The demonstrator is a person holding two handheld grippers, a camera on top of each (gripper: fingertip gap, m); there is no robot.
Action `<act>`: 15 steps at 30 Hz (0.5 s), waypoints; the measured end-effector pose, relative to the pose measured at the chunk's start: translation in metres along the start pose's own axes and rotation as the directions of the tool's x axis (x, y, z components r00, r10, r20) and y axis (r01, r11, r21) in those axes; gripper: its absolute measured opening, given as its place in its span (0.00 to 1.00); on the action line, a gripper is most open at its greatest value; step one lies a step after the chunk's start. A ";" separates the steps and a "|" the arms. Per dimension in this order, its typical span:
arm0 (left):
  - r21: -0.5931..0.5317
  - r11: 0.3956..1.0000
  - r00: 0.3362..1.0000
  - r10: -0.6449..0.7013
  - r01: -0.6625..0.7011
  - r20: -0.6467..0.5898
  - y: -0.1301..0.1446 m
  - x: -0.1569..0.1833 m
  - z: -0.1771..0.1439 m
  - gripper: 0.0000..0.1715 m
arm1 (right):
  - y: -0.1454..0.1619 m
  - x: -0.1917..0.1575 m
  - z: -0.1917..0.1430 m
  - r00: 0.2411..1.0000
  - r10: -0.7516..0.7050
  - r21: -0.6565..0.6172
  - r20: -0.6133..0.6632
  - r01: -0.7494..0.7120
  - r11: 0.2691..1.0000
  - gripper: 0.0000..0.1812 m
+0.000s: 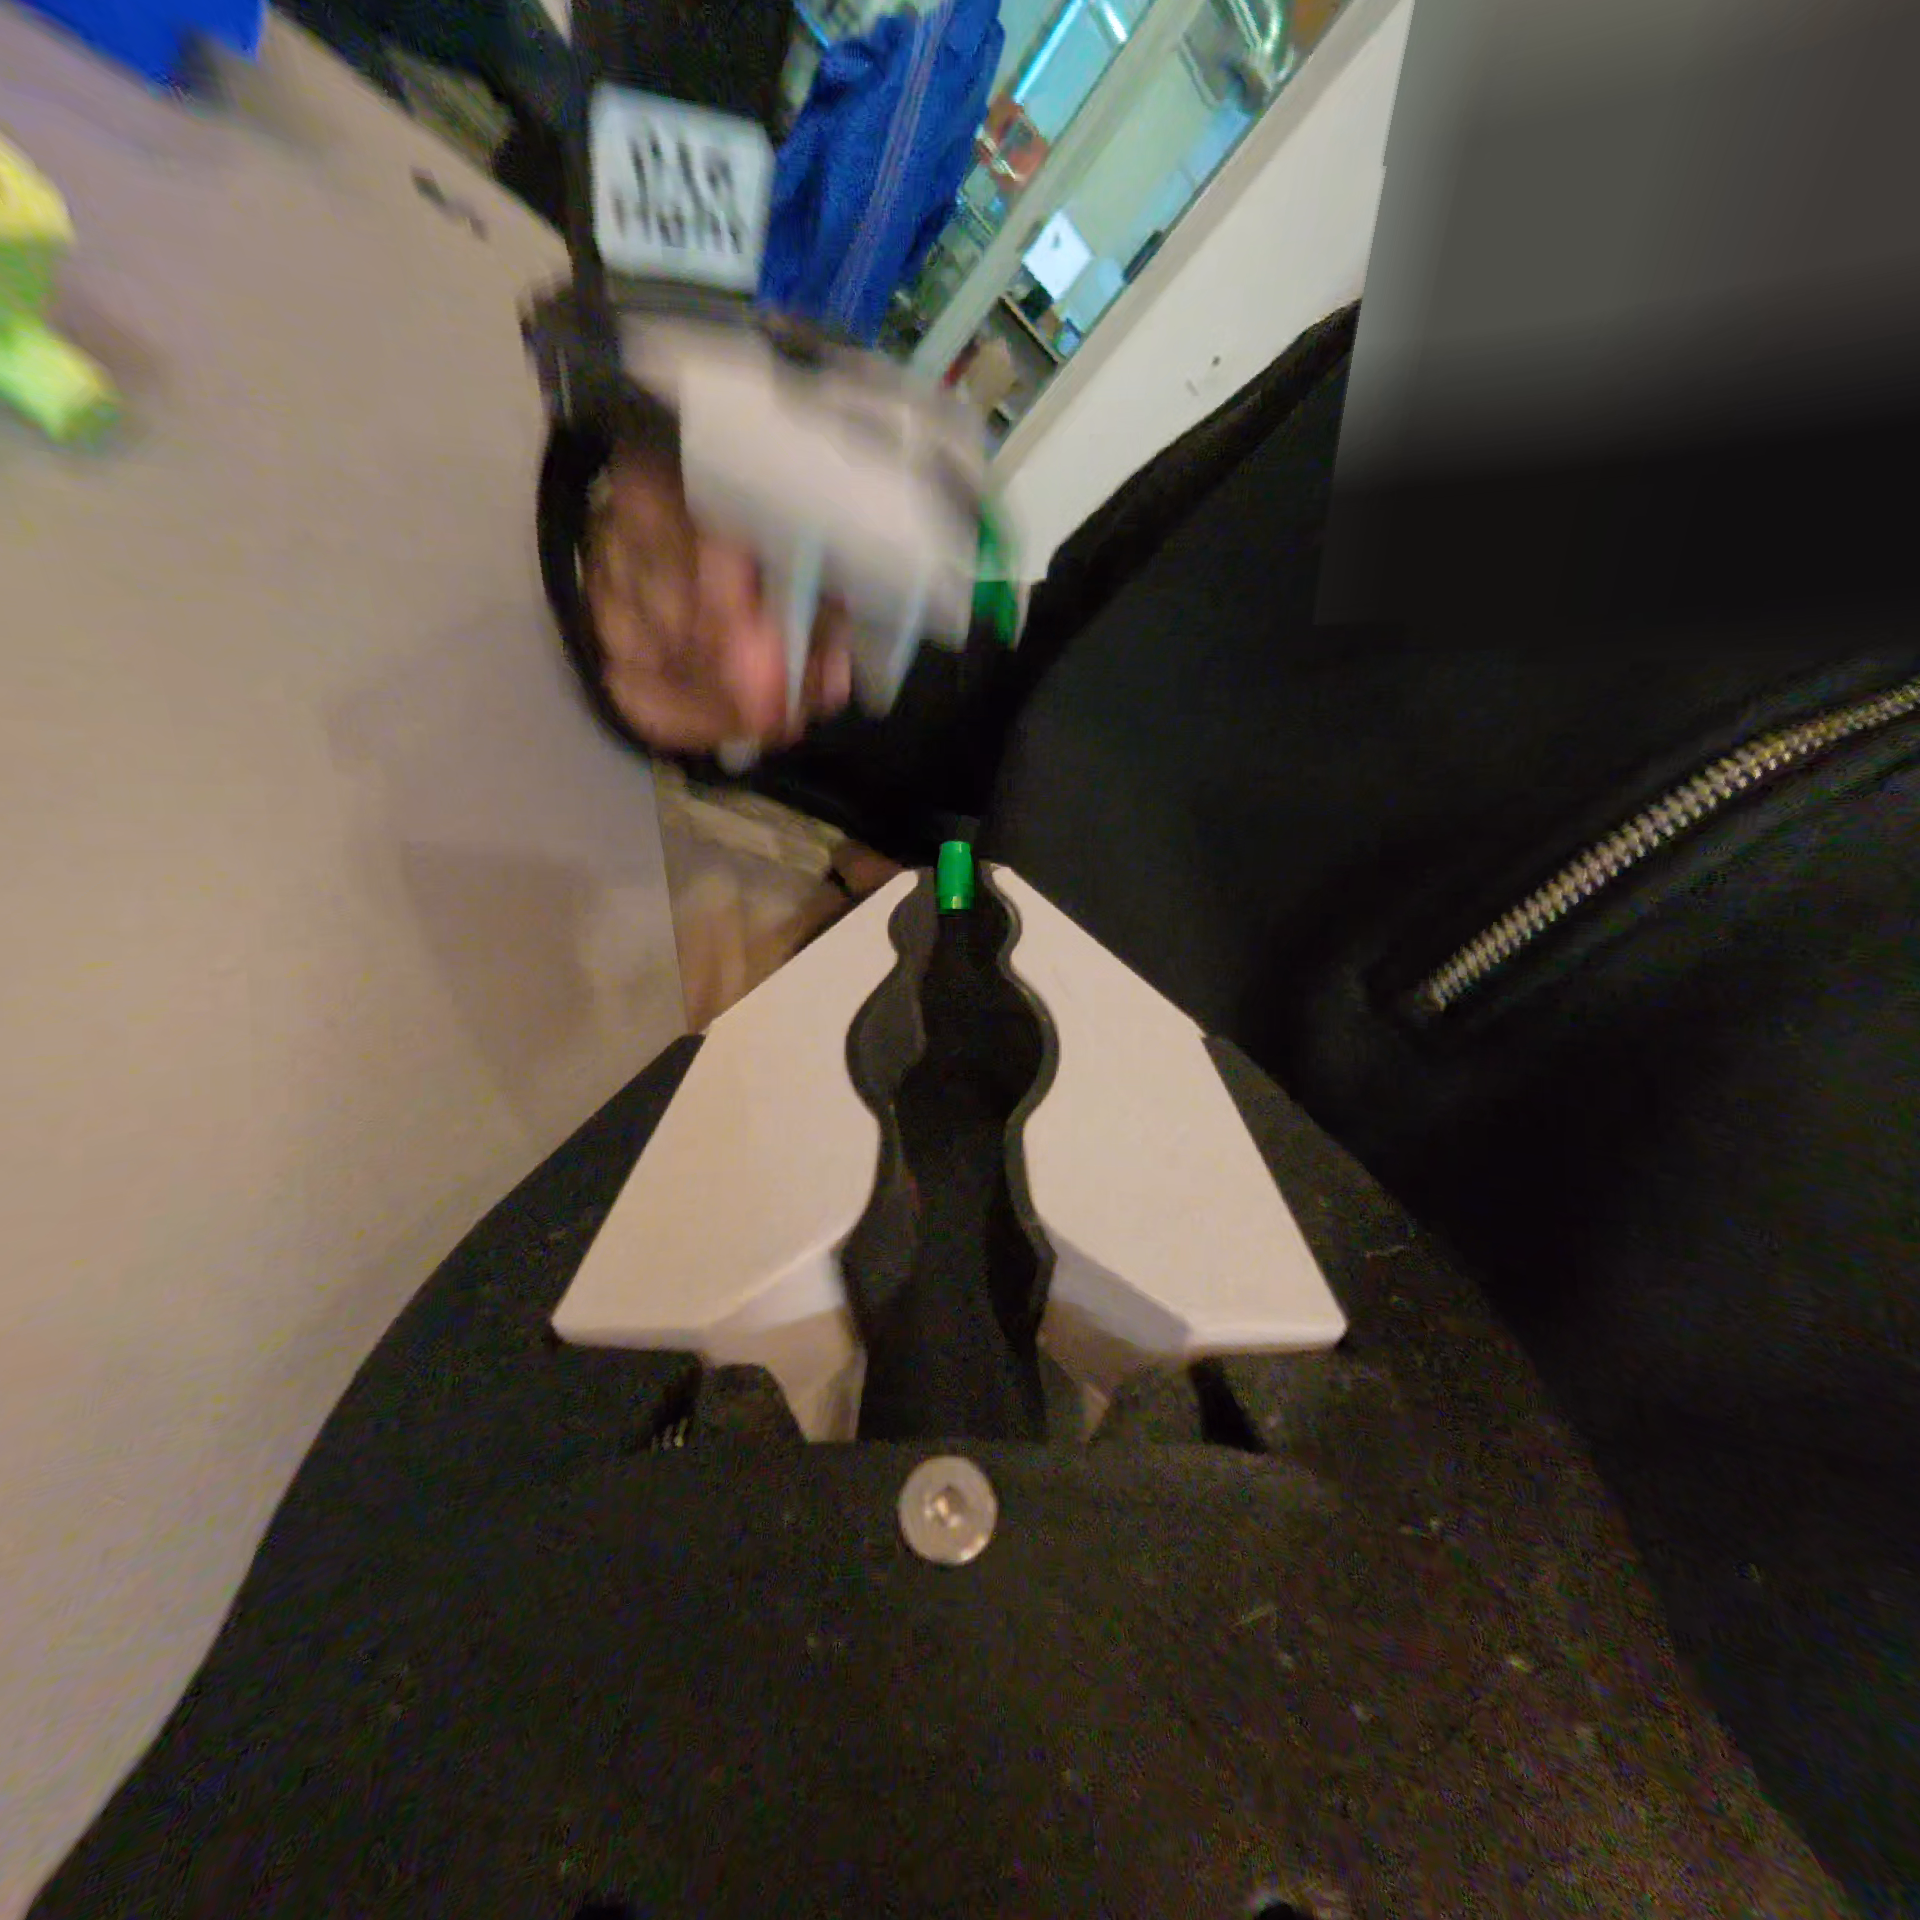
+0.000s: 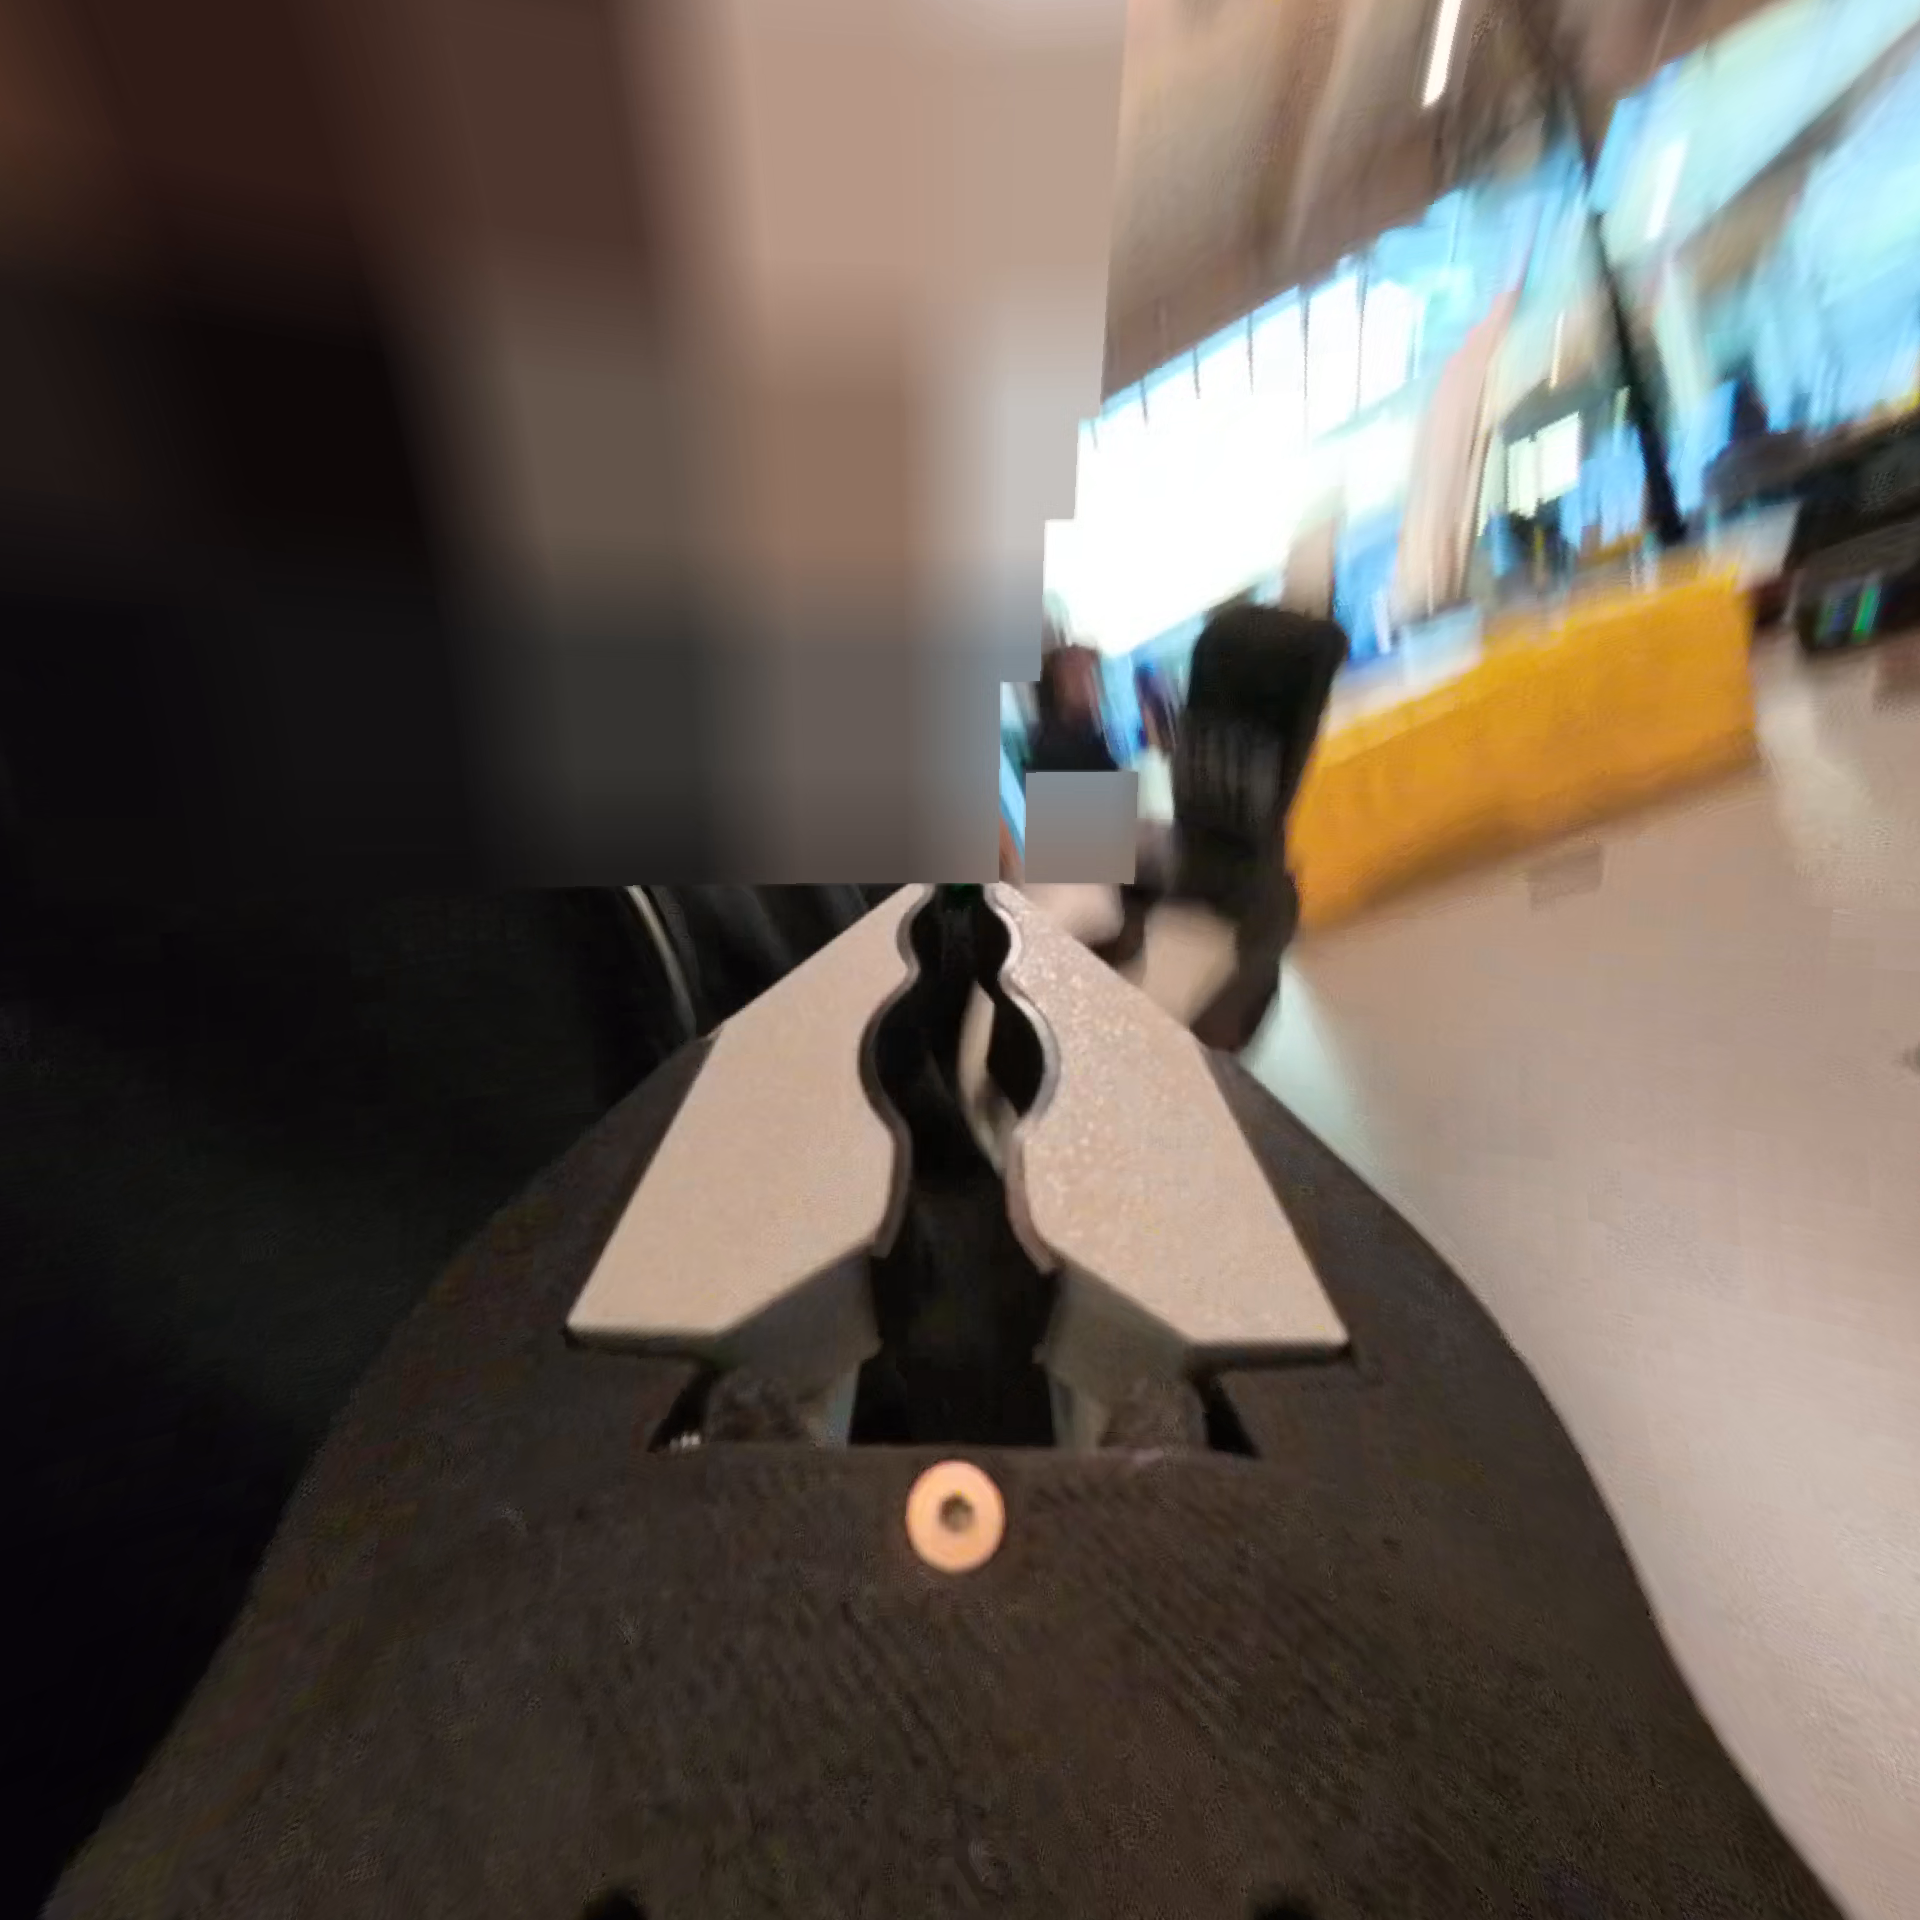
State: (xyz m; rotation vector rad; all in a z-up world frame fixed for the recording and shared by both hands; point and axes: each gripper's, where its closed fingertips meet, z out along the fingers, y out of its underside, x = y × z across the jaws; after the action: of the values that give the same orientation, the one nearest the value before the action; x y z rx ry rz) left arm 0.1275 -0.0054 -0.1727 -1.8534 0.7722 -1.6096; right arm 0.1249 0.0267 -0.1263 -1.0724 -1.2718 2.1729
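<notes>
The left tool (image 1: 954,883) is clenched on a small, smooth green cap-like piece (image 1: 953,875) at its pale, wavy-edged fingertips (image 1: 894,904). Left of the piece lies a beige tabletop (image 1: 260,727); right of it, a black jacket (image 1: 1558,1039) with a metal zipper (image 1: 1662,821). The right tool (image 2: 956,899) looks clenched, a green speck at its tips; beyond, a blurred yellow counter (image 2: 1507,748).

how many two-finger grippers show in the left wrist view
2: the left grey-fingered black gripper fills the foreground, pinching a small green cylinder; the right gripper, blurred, sits farther off in a hand.
</notes>
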 end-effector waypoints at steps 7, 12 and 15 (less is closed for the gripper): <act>0.213 0.972 0.990 -0.115 0.095 0.081 -0.021 -0.005 -0.038 0.01 | -0.014 0.019 -0.039 0.978 -0.023 0.013 -0.208 0.026 1.000 0.02; 0.202 0.979 0.980 -0.037 -0.003 0.193 -0.029 -0.016 -0.040 0.01 | -0.021 0.033 -0.022 0.970 -0.018 0.031 -0.241 0.026 0.999 0.02; 0.155 0.984 0.938 0.033 -0.092 0.345 -0.034 -0.033 -0.050 0.02 | -0.029 0.059 -0.020 0.913 -0.103 -0.073 -0.396 0.080 0.994 0.02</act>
State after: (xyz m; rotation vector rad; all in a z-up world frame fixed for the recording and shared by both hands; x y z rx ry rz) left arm 0.0759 0.0400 -0.1642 -1.8934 0.5187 -1.2244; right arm 0.1029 0.0910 -0.1317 -1.3647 -1.1689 1.7390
